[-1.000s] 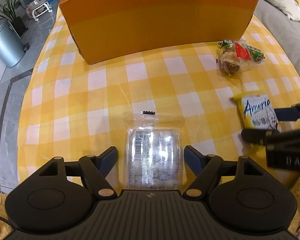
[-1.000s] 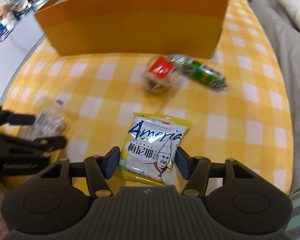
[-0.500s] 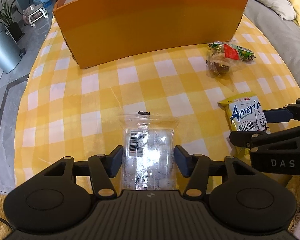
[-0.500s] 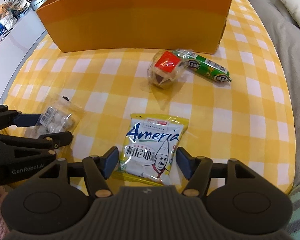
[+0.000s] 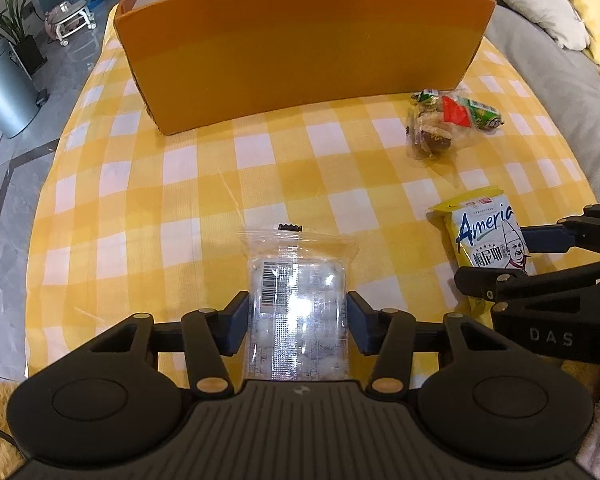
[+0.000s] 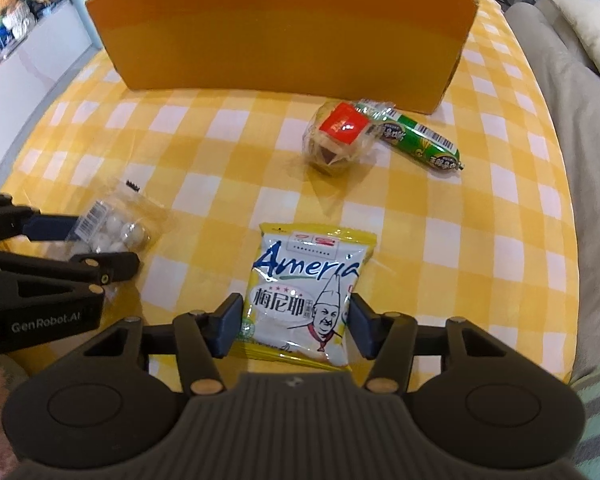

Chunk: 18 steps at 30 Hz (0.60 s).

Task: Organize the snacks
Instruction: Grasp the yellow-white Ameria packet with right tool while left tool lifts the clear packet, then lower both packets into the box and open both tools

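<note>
My left gripper is shut on a clear bag of small white candies, its pads against the bag's sides just above the yellow checked cloth. It also shows in the right wrist view. My right gripper is shut on a yellow "Ameria" snack packet, also seen in the left wrist view. An orange open box stands at the back of the table.
A clear-wrapped cake with a red label and a green sausage stick lie near the box's right front corner. A grey sofa borders the table's right side. A metal bin stands on the floor at left.
Both grippers' jaws have narrowed from wide apart onto their packets. The left view has shifted a little, and the candy bag sits deeper between the pads.
</note>
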Motion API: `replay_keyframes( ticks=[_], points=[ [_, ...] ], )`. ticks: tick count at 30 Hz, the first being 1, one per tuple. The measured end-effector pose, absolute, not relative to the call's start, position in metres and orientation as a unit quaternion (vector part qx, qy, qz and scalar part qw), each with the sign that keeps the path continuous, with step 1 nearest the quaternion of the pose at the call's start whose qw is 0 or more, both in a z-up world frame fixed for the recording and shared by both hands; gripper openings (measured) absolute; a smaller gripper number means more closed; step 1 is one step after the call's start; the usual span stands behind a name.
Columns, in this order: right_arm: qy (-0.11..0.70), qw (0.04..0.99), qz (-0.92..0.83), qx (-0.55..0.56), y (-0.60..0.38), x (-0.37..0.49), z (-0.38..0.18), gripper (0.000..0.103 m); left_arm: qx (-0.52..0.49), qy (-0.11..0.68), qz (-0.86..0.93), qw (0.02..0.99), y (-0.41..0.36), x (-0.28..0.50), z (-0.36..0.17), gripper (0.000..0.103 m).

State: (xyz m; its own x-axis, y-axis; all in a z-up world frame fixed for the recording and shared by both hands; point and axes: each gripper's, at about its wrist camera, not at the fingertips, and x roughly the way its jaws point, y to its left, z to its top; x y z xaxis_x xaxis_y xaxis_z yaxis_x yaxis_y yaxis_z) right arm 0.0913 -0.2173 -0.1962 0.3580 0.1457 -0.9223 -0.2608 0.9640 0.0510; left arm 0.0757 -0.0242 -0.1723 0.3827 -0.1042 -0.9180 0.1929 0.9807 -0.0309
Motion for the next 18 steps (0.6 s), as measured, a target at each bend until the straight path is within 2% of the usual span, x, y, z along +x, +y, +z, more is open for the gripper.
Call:
replay_keyframes(
  ticks=[9,18],
  points=[
    [0.529,0.838,0.129,-0.016,-0.226,0.087,-0.166,0.054,0.019,0.517,-0.097,0.850,-0.018,0.074,-0.135,0.058],
    [0.476,0.866,0.153,-0.020,-0.233,0.091,-0.111,0.054,0.021,0.483,-0.114,0.868,-0.016,0.089,-0.077,0.058]
  ],
)
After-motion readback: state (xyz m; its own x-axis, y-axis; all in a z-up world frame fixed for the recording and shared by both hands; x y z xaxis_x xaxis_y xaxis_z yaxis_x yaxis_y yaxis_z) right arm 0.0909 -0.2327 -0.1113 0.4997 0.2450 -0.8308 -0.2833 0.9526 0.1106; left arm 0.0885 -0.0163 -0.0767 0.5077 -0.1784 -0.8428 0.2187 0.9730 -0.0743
